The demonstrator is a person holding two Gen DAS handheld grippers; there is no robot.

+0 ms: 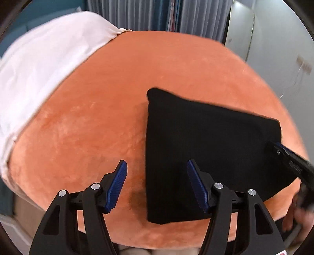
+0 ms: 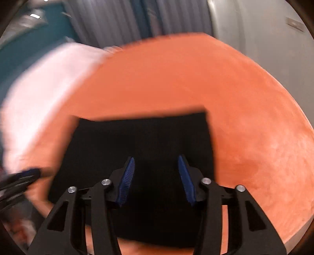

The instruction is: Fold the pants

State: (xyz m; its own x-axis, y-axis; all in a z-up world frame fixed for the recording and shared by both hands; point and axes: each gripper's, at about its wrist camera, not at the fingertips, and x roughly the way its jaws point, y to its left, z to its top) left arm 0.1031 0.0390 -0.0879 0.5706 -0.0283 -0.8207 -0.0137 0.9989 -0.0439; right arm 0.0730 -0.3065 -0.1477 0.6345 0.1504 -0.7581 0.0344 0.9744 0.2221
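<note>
1. Nearest us in the left wrist view, our left gripper point(image 1: 157, 166) has its blue-padded fingers spread wide with nothing between them; its right finger hangs over the pants' near-left part, its left finger over bare blanket.
2. Our right gripper point(image 2: 156, 163) is also spread wide and holds nothing; it sits above the middle of the pants, though we cannot tell whether the pads touch the cloth.
3. We see the black pants point(image 1: 206, 149) folded into a compact, roughly four-sided packet, lying flat on the orange blanket point(image 1: 98, 117) towards its near-right part.
4. From the left wrist the packet's long axis appears to run away from us, its far-left corner pointing to the curtain point(image 1: 137, 13); from the right wrist point(image 2: 141, 141) it looks nearly square, its far edge straight across, so we cannot settle the axis.
5. Only the left view shows the white cloth point(image 1: 43, 64) sharply, lying across the blanket's far-left side, and the right gripper reaching in at the packet's right edge.
6. Only the right view, badly blurred, shows the left gripper coming in at the lower left beside the packet.
</note>
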